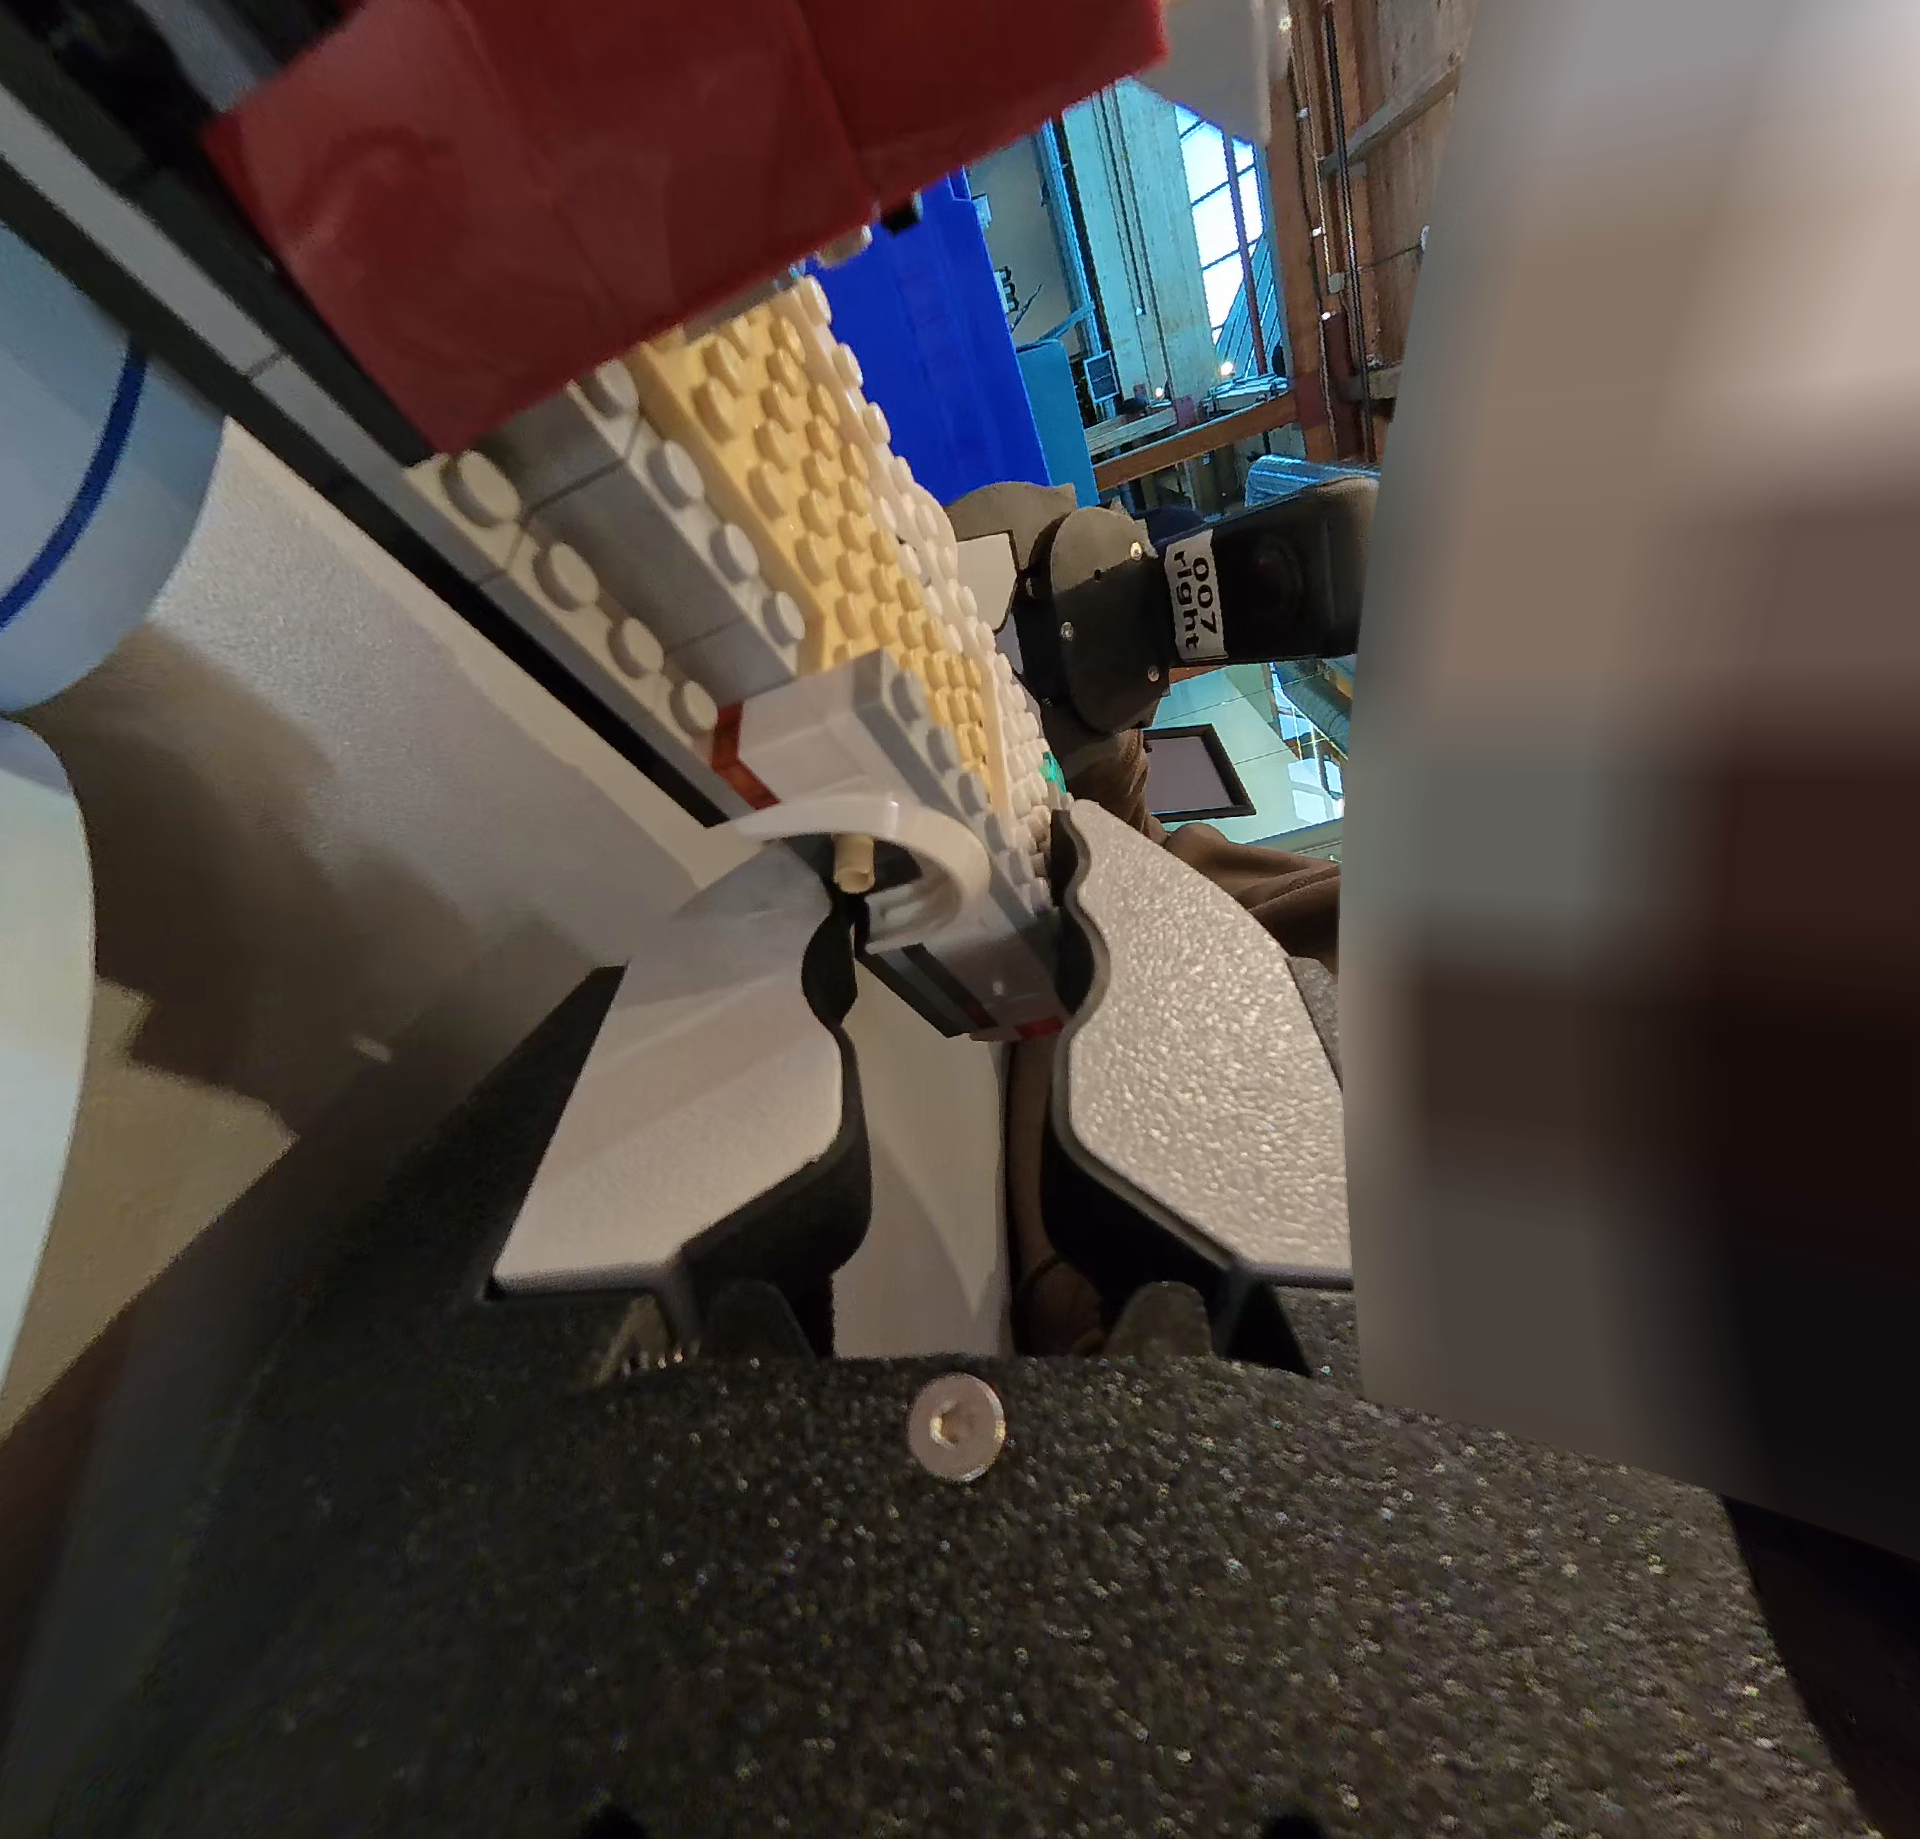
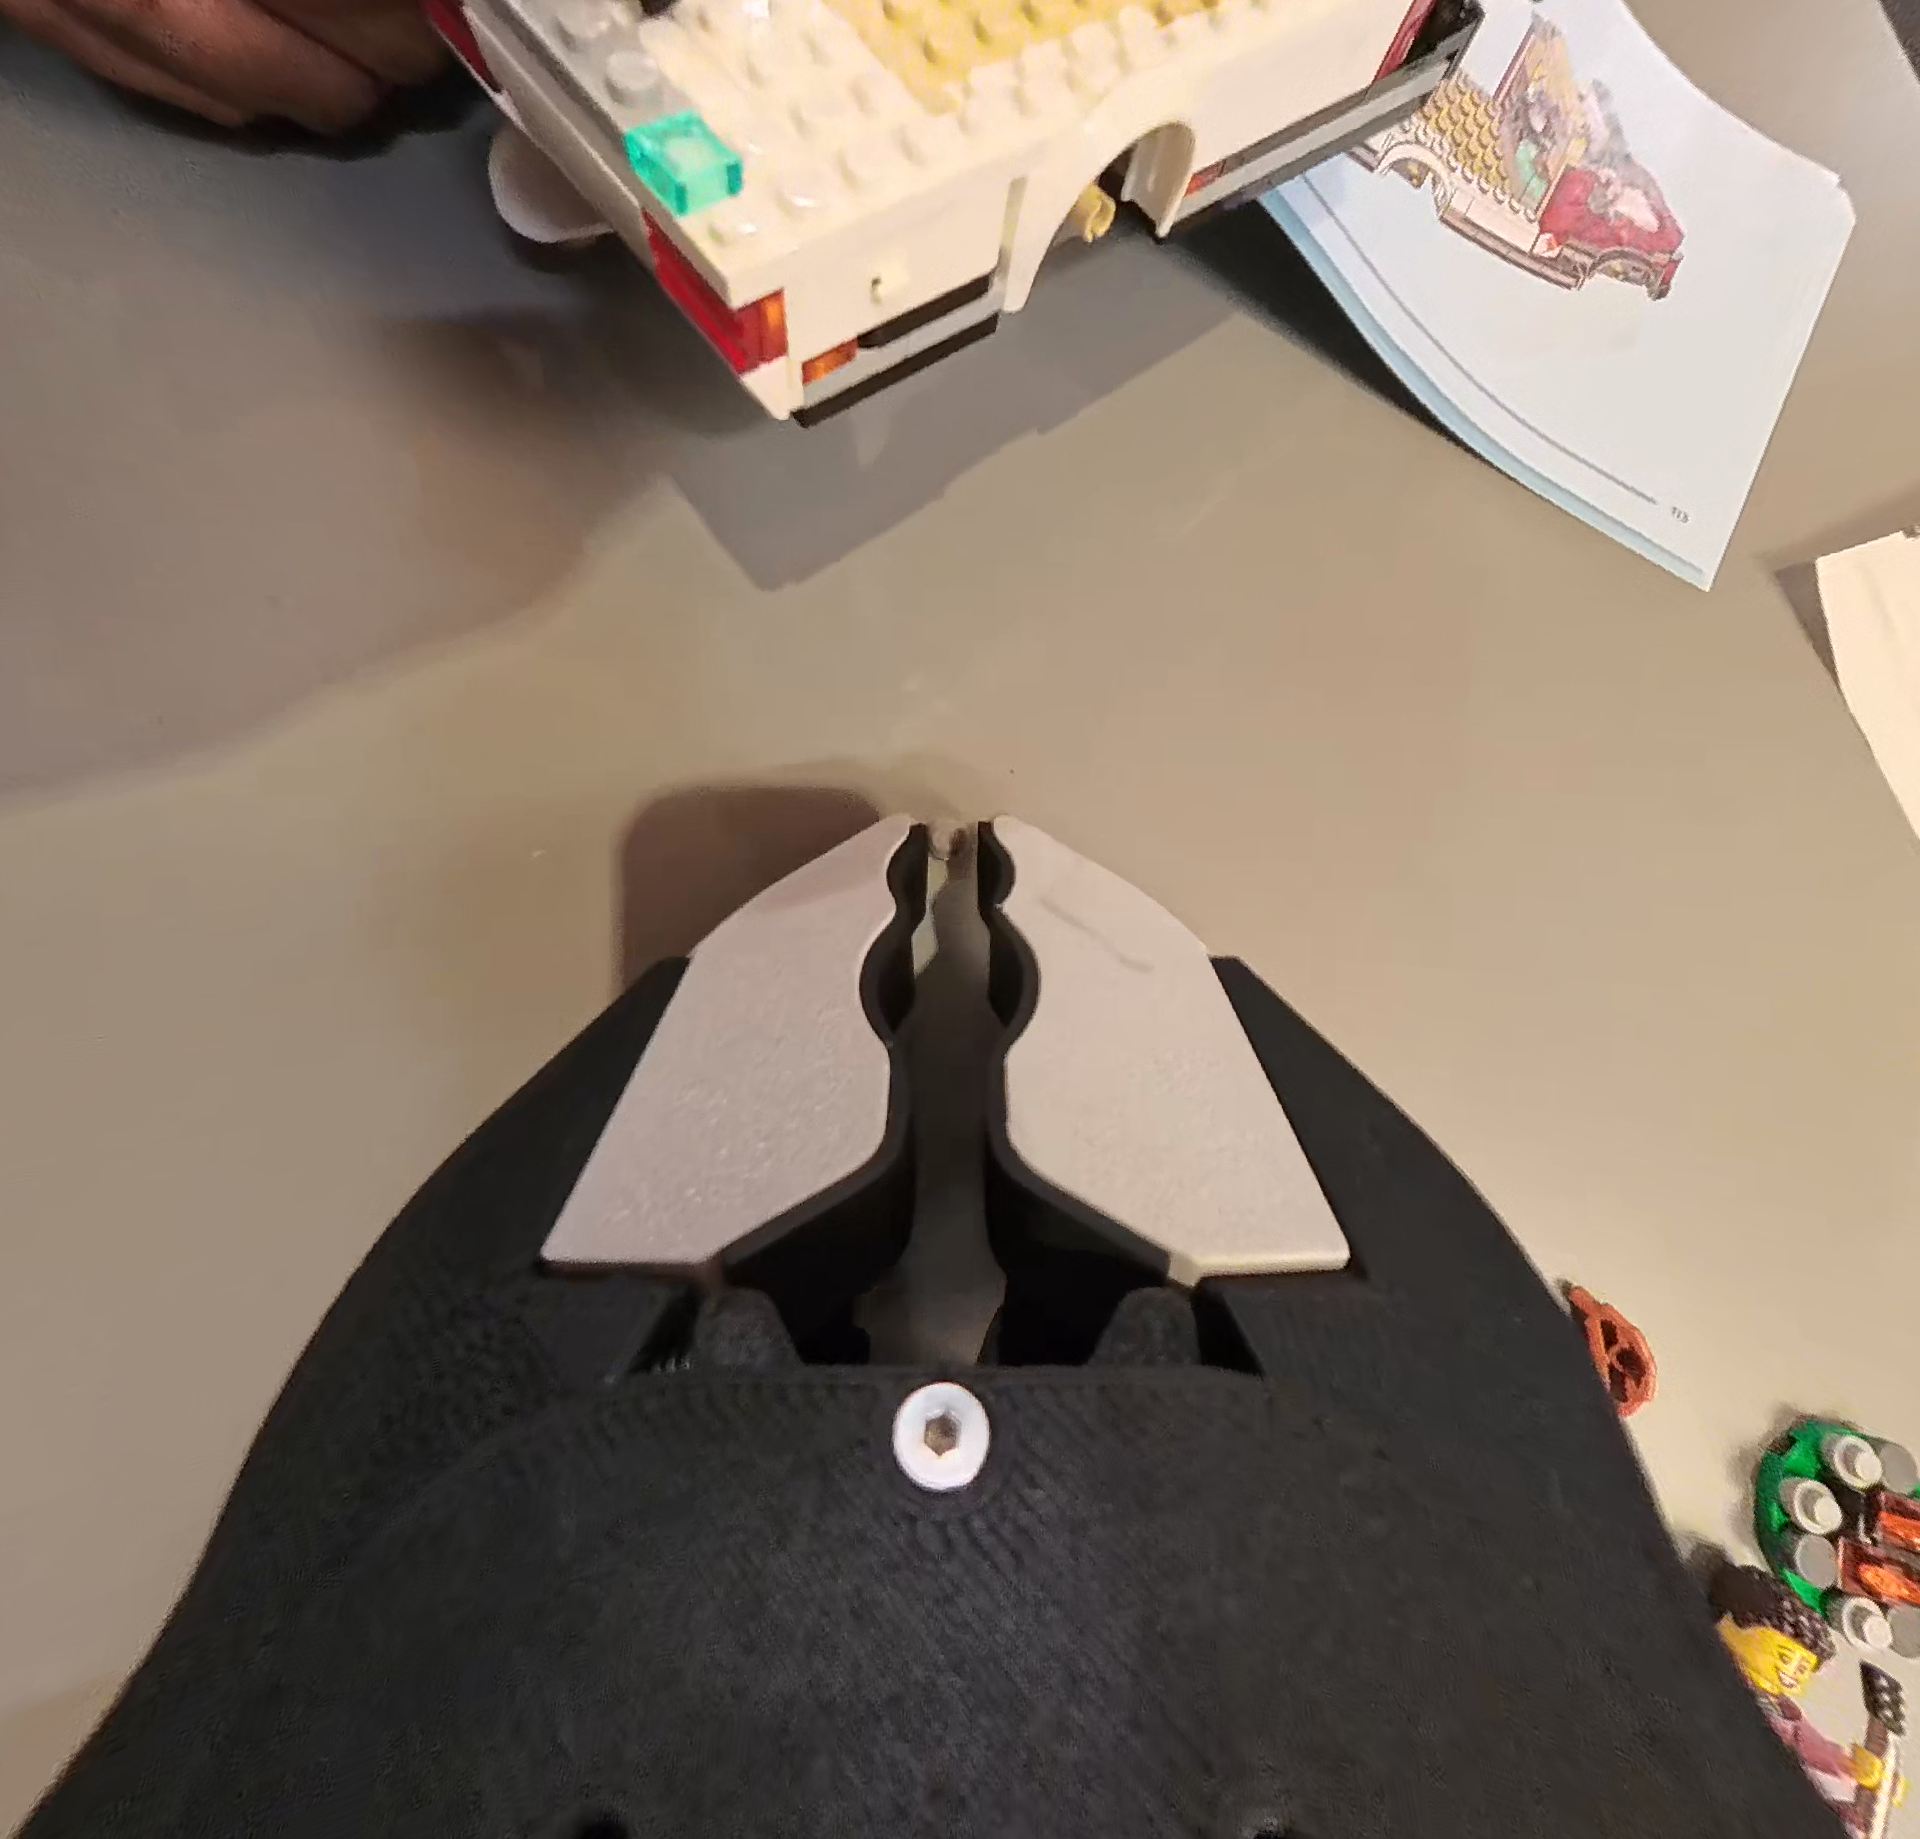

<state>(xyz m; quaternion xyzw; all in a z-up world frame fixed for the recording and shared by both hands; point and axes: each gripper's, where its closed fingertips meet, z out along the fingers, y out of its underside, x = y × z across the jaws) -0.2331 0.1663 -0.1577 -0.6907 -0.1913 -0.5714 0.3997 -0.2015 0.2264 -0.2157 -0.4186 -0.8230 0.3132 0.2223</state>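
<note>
Two grippers: left gripper (image 1: 951, 942) fingers clamp brick truck (image 1: 831, 563); right gripper (image 2: 948, 839) fingers slightly parted.

Left wrist view: tilted, pressed close against the white, tan and red brick-built vehicle model (image 1: 831, 563), facing up towards windows at upper right.
Right wrist view: above the beige tabletop (image 2: 1143, 646), facing down and forward.
Shared: the model, upper frame in both.

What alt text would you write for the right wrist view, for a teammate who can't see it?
The right claw hangs low over a beige table, its fingers nearly together around a tiny pale piece; whether they grip it is unclear. Beyond sit a white-and-tan brick vehicle, an open instruction booklet and a hand.
</note>
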